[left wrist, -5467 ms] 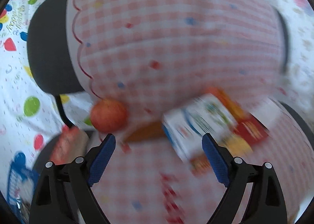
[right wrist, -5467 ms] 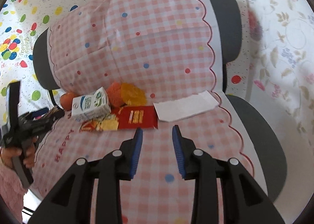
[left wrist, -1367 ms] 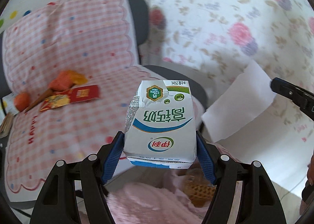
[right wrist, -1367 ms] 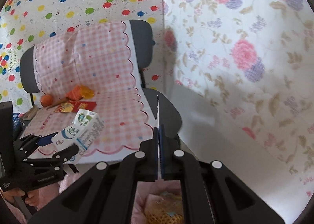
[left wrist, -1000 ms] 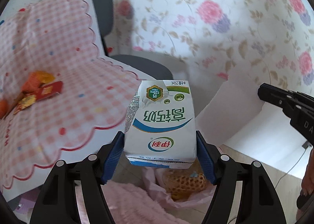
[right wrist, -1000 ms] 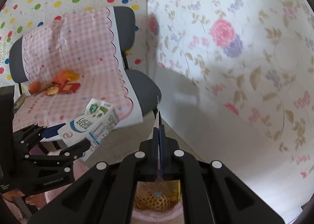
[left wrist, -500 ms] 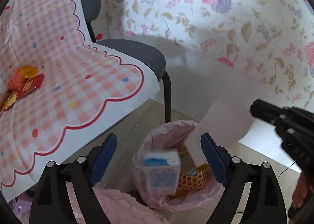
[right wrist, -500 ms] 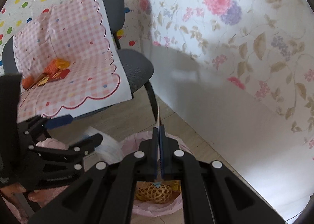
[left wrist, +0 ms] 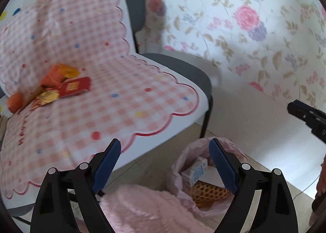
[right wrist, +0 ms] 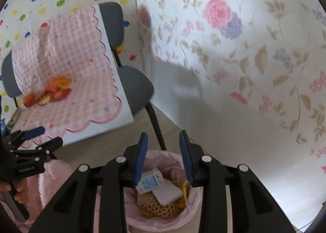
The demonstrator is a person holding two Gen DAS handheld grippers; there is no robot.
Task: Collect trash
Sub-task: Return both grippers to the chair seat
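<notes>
A bin lined with a pink bag (right wrist: 163,224) stands on the floor below my right gripper (right wrist: 164,157), which is open and empty just above it. Inside lie the milk carton (right wrist: 150,181), a white paper sheet (right wrist: 169,194) and a yellow net (right wrist: 154,206). My left gripper (left wrist: 165,163) is open and empty, left of the bin (left wrist: 179,180); the carton (left wrist: 195,169) shows in it. More trash remains on the chair: a red packet (left wrist: 75,87), orange wrappers (left wrist: 57,72) and a round orange fruit (left wrist: 14,100).
The chair (left wrist: 195,74) wears a pink checked cover (left wrist: 114,106) and stands against the wall corner. A fluffy pink garment (left wrist: 142,210) fills the lower left view. Floral wallpaper (right wrist: 244,49) runs behind the bin.
The milk carton dropped from my left gripper and has settled in the bin. My right gripper opened and the white paper fell into the bin on top. The left gripper swung back toward the chair.
</notes>
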